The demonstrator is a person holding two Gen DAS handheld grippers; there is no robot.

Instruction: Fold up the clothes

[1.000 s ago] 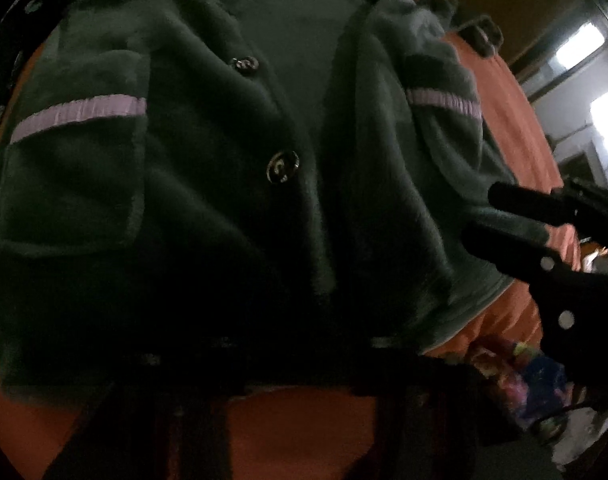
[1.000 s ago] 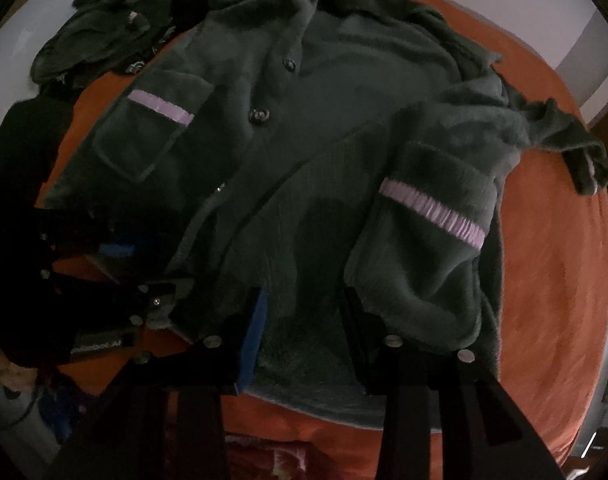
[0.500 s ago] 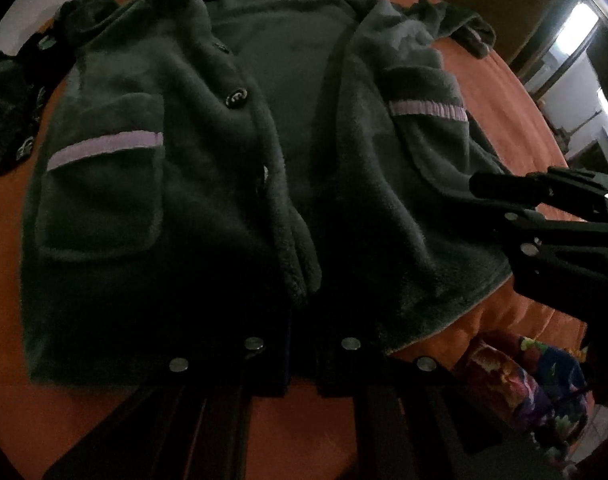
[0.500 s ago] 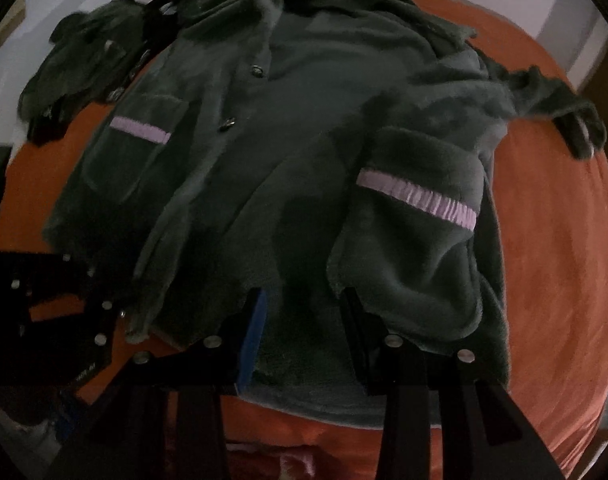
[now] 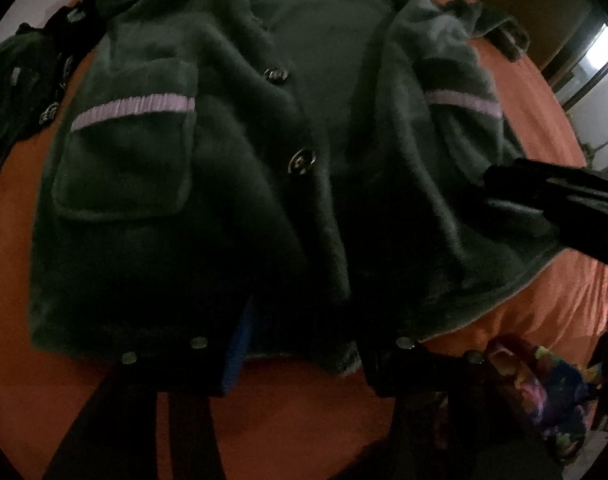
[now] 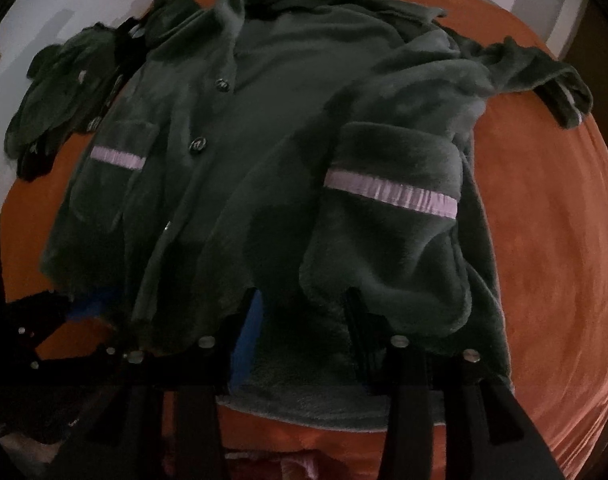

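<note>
Left gripper fingertips buried in jacket hem — grip unclear. Dark clothes pile too dim to identify. Colourful object cut off — blurred.

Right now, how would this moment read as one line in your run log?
step: fold prep | green fleece jacket: spread open on orange bed | left gripper: open at hem | right gripper: open at hem
</note>
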